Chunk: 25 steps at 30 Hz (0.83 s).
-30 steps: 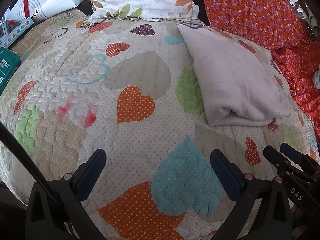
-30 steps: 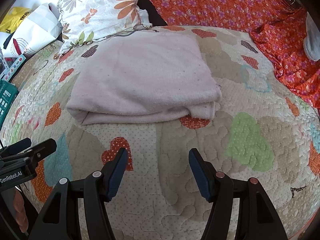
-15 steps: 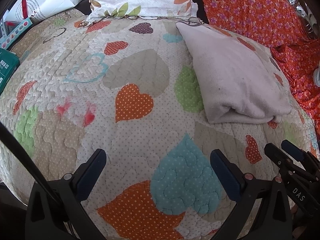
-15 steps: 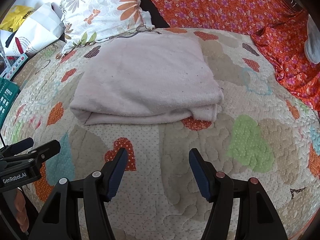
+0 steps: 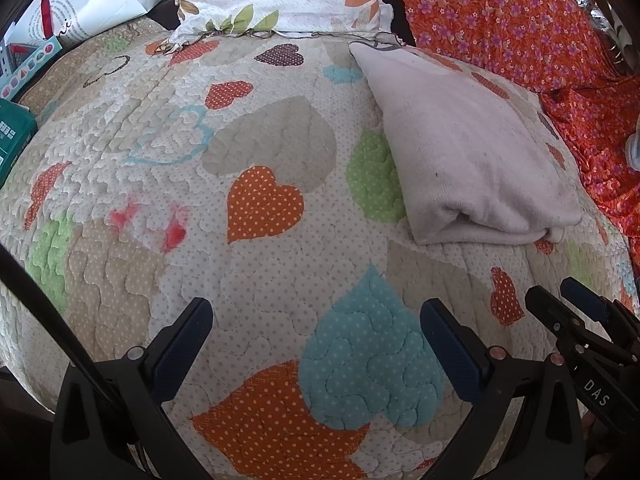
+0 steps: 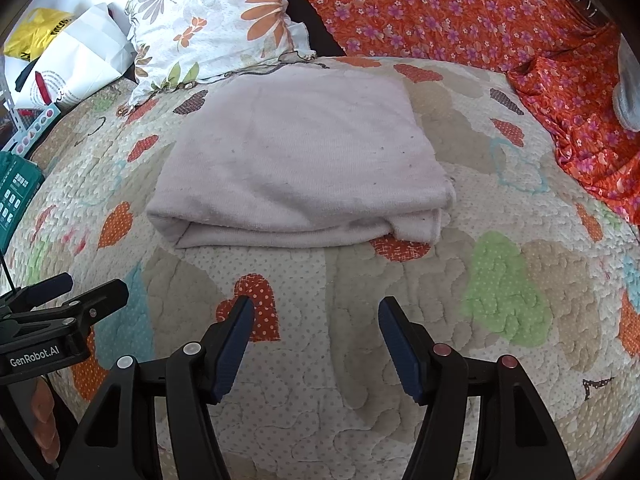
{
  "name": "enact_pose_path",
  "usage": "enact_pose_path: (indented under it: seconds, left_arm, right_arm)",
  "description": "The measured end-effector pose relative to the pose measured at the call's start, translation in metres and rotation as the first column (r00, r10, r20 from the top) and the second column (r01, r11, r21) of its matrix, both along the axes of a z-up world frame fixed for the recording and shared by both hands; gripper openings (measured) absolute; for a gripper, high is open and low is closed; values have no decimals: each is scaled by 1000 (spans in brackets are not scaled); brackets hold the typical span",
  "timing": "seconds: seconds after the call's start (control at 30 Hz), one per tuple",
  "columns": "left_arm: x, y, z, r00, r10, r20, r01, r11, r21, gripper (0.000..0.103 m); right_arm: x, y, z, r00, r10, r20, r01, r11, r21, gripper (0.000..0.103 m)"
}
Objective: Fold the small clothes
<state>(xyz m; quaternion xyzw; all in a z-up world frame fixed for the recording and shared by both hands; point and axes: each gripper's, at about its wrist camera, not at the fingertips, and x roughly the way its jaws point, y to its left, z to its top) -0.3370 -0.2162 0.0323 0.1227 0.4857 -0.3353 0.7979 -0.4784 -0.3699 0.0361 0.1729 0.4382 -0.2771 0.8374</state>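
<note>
A pale pink garment (image 6: pixel 296 164) lies folded into a flat rectangle on the heart-patterned quilt (image 6: pixel 500 280). Its folded edge faces me. It also shows in the left wrist view (image 5: pixel 472 152) at the right. My right gripper (image 6: pixel 316 312) is open and empty, just short of the garment's near edge. My left gripper (image 5: pixel 316 316) is open and empty over the quilt (image 5: pixel 260 200), left of the garment. The right gripper's tips show in the left wrist view (image 5: pixel 560 300), and the left gripper's in the right wrist view (image 6: pixel 80 292).
A floral pillow (image 6: pixel 216 28) lies behind the garment. An orange flowered cloth (image 6: pixel 480 12) covers the back and right. A white paper bag (image 6: pixel 80 64) and a green box (image 6: pixel 16 196) sit at the left edge.
Both grippers have drawn slightly back and up from the folded garment. The garment has not moved. Both stay open.
</note>
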Motion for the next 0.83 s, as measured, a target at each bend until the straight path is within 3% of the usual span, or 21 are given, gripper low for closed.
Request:
enact_pose_path:
  seconds: [0.27, 0.67, 0.83]
  left_arm:
    - [1, 6, 3, 999, 20, 25, -20, 1000, -6, 103]
    - [-3, 16, 11, 991, 34, 131, -35, 999, 5, 103]
    - [-1, 16, 22, 990, 24, 141, -24, 1000, -4, 103]
  right_arm:
    - [1, 2, -2, 1000, -5, -5, 5, 1000, -11, 69]
    - [1, 17, 2, 999, 19, -34, -21, 996, -83, 69]
    - [-2, 21, 8, 999, 32, -14, -32, 997, -68, 69]
